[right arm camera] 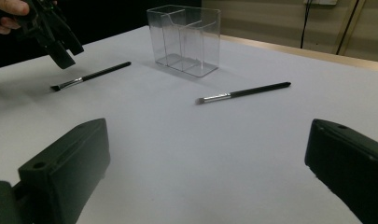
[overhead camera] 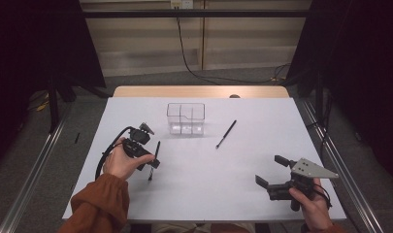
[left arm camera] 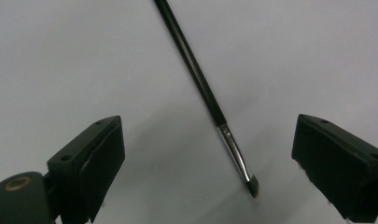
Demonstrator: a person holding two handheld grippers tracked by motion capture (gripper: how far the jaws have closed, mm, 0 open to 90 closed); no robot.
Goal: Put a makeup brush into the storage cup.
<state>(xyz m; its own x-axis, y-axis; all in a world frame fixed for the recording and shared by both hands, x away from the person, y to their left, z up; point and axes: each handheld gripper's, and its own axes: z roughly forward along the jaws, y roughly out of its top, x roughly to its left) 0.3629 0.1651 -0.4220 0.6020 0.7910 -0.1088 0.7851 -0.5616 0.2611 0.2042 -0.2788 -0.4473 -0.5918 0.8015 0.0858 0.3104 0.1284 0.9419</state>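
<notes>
A thin black makeup brush lies on the white table at the left, its bristle end pointing toward the person. My left gripper is open and straddles it; in the left gripper view the brush runs between the two jaws, apart from both. A second brush lies right of a clear compartmented box. My right gripper stands open near the front right with nothing between its jaws. From the right gripper view I see the box, the second brush, the first brush and the left gripper.
The table's wooden far edge lies behind the box. Metal rails run along both sides of the table. A black cable hangs down the back wall.
</notes>
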